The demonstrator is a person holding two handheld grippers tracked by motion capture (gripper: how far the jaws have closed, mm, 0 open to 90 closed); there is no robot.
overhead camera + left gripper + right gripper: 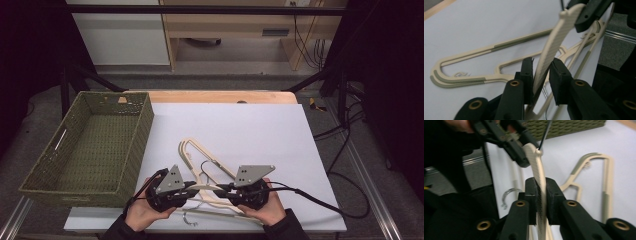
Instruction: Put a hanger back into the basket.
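A cream plastic hanger (pixel 209 188) is held off the white sheet between both grippers, near the table's front edge. My left gripper (pixel 192 188) has its jaws around one arm of this hanger (pixel 550 47), with the pads close against it. My right gripper (pixel 226 189) is shut on the ribbed arm of the same hanger (pixel 536 162), both pads pressing on it. In the right gripper view the left gripper (pixel 521 152) grips the hanger's far end. More cream hangers (pixel 197 152) lie tangled on the sheet just beyond the grippers.
A green woven basket (pixel 145 130) stands at the left of the table, with nothing in it. A white sheet (pixel 250 125) covers the tabletop. A loose metal hook (pixel 189 220) lies by the front edge. Cables trail off to the right.
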